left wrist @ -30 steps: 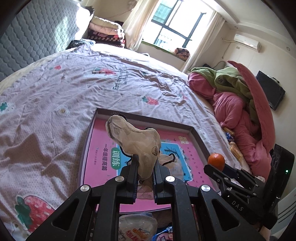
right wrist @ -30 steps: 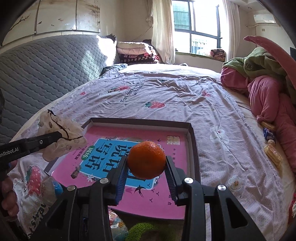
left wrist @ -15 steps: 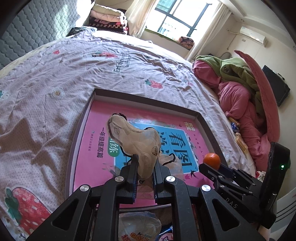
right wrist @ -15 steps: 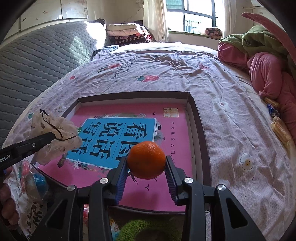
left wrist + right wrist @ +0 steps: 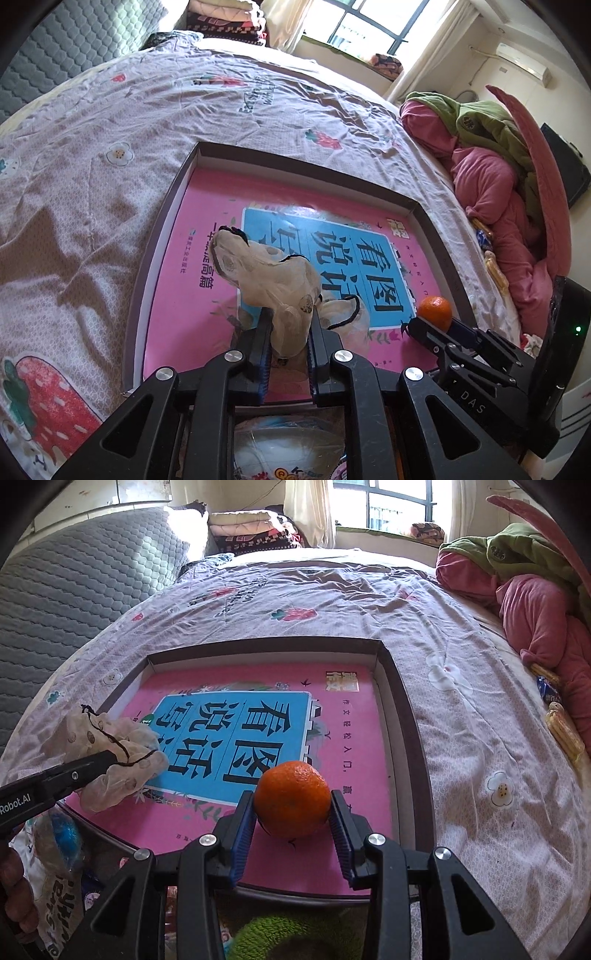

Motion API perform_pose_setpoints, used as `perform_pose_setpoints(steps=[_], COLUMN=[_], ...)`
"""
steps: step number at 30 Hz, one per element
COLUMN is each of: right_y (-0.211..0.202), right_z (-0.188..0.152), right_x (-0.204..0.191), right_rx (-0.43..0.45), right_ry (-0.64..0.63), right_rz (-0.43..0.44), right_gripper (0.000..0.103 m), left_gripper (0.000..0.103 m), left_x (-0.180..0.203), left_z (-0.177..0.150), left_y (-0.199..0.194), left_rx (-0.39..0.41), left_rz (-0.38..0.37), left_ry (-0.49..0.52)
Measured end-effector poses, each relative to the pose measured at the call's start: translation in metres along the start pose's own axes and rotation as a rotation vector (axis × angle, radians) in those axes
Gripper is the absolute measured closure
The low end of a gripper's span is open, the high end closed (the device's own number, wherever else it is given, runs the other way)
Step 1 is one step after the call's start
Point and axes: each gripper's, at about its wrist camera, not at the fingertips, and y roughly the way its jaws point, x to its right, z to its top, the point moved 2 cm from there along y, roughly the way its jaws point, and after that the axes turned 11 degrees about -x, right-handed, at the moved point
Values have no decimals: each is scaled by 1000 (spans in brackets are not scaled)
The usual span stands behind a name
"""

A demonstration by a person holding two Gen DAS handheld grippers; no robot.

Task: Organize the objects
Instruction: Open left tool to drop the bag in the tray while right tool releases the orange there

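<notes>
A beige fabric pouch point(image 5: 266, 273) with a black cord sits between the pads of my left gripper point(image 5: 290, 314). Its jaws are opening, though the pads still press on the pouch. It hangs just above a pink book point(image 5: 207, 317) lying in a shallow dark-rimmed box point(image 5: 314, 166) on the bed. My right gripper point(image 5: 292, 805) is shut on a small orange point(image 5: 291, 794), held over the book's point(image 5: 343, 738) near right part inside the box point(image 5: 399, 709). The right wrist view also catches the pouch point(image 5: 107, 786) and left gripper point(image 5: 110, 755) at its left edge.
A pile of pink and green bedding point(image 5: 535, 602) lies at the right, with snack packets point(image 5: 561, 723) beside it. A grey quilted headboard point(image 5: 74, 590) stands at the left. Snack bags point(image 5: 288, 443) and something green and fuzzy point(image 5: 280, 934) lie below the grippers.
Both grippers have come down and tilted toward the box, which now looks larger and closer. The pouch and the orange stay in their grips.
</notes>
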Motion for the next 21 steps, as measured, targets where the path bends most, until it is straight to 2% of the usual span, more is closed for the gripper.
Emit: perform_pose_setpoints(steps=[7, 14, 18, 21], right_y=[-1, -7, -8, -10], right_z=[0, 0, -1, -1], right_x=[1, 2, 3, 3], right_rx=[-2, 14, 13, 18], right_ry=[2, 5, 7, 6], right_rz=[3, 4, -2, -1], right_gripper=[63, 56, 56, 56], left_gripper=[82, 76, 64, 62], left_x=[-6, -7, -8, -8], left_z=[-5, -9, -10, -10], left_y=[1, -1, -4, -8], left_rx=[-33, -44, -46, -37], left_rz=[-9, -16, -34, -18], left_ry=[-12, -15, -23, -22])
